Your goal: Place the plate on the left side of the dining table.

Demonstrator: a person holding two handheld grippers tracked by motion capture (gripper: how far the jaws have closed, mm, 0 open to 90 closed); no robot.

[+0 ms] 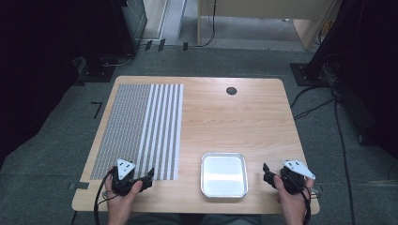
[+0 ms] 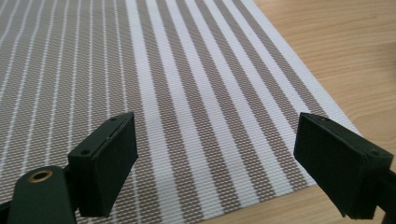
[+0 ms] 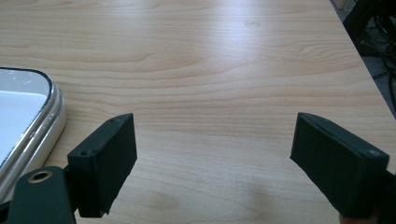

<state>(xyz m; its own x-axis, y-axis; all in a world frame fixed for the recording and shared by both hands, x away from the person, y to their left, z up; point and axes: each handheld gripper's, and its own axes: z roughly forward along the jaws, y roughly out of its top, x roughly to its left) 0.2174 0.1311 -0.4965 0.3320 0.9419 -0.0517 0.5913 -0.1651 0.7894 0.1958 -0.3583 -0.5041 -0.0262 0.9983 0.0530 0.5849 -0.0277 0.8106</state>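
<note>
Resting low at the near edge of the table (image 1: 244,117), both tongs sit idle, one in each hand. Left tongs (image 1: 149,174) hover over the near right corner of the striped placemat (image 1: 141,126); jaws spread wide, nothing between them. In the left gripper view the woven mat (image 2: 187,93) runs away under the open jaws, its near corner just ahead and bare wood beyond. Right tongs (image 1: 266,171) point over bare wood just right of the metal tray (image 1: 224,174); jaws also spread wide and empty. The right gripper view catches the tray's rolled rim (image 3: 46,116) at left, apart from the near jaw.

Placemat: lies flat on the left half of the table, long side running away from the person. Tray: near edge, centre, between the two hands, apparently empty.

Handling, as judged: the mat looks like thin woven plastic, light, limp enough to droop when lifted, flat against the wood so a jaw must slide under an edge. Best hold is probably the near right corner, closest to the left tongs. The tray looks light, stiff and smooth, likely slippery; pinch across the raised rim, not the floor.
</note>
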